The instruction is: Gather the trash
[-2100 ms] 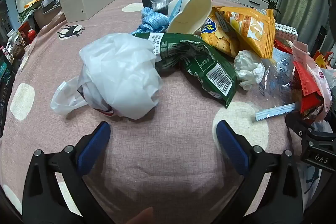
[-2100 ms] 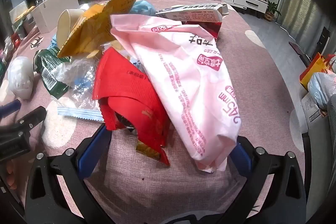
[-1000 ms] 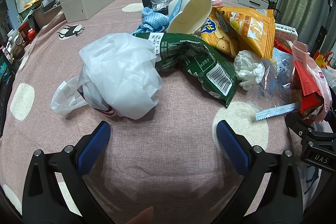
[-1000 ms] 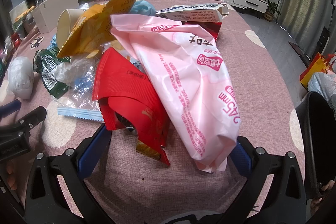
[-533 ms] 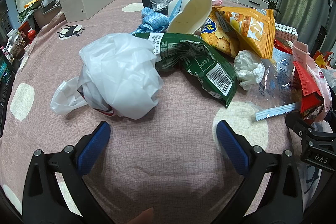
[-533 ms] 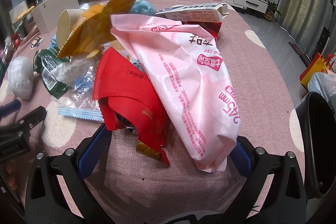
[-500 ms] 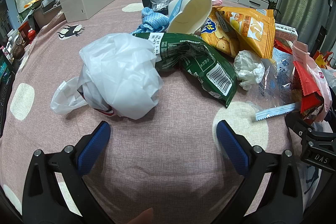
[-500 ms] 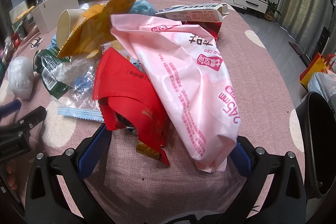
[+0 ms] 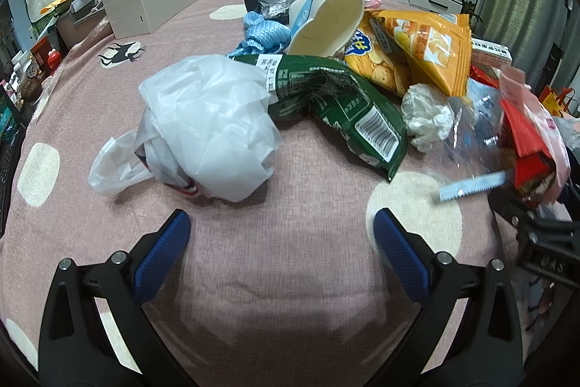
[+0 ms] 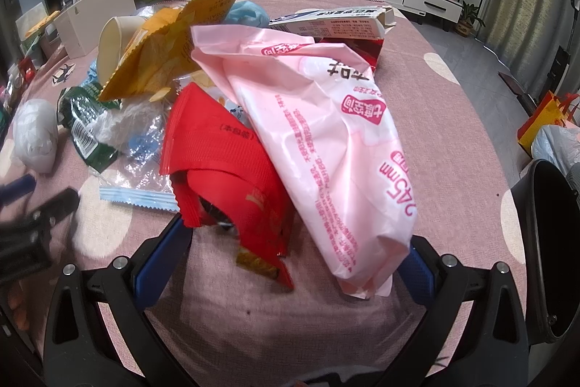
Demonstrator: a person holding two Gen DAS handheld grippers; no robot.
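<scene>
Trash lies piled on a pink tablecloth [image 9: 290, 278]. In the left wrist view my left gripper [image 9: 282, 252] is open and empty, a short way in front of a crumpled white plastic bag [image 9: 214, 126] and a green snack bag [image 9: 344, 107]. Behind them are a paper cup [image 9: 326, 20], yellow chip bags [image 9: 417, 49] and a tissue ball [image 9: 427, 118]. In the right wrist view my right gripper [image 10: 293, 260] is open, its jaws on either side of a red wrapper [image 10: 232, 165] and a pink plastic bag [image 10: 326, 147].
A black bin [image 10: 551, 223] stands at the table's right edge. A white box [image 9: 148, 2] sits at the back left. A carton [image 10: 333, 22] lies behind the pink bag. A blue-striped sachet [image 10: 137, 198] lies left of the red wrapper.
A black bin has come into view at the right edge of the right wrist view. Both grippers have barely moved; the other gripper looks slightly blurred in each view.
</scene>
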